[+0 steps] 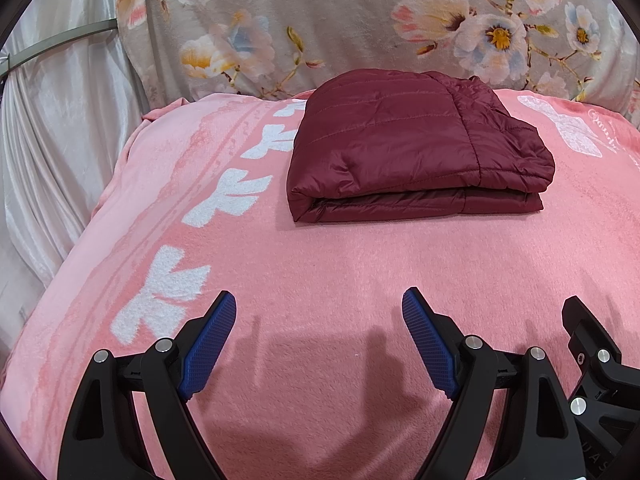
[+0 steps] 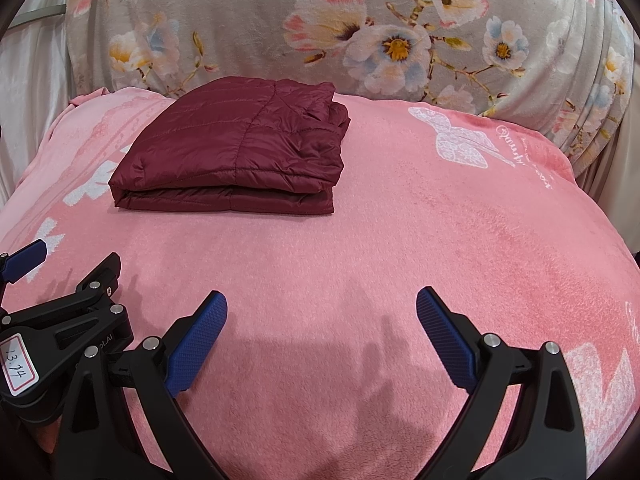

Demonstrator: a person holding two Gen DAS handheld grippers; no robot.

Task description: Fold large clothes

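With my left tongs [image 1: 319, 304] and right tongs [image 2: 322, 308] wide open and empty, the folded jacket [image 1: 416, 148] lies ahead on the bed [image 1: 320, 264], long axis crosswise, nearer my left.

Folded jacket [image 1: 416, 148] lies on blanket [image 1: 320, 264], toward far edge. Floral fabric [image 1: 360, 24] rises behind. Curtain [image 1: 60, 140] at left. Left gripper [image 1: 318, 340] and right gripper [image 2: 322, 340] side by side near blanket's front, well apart from jacket.
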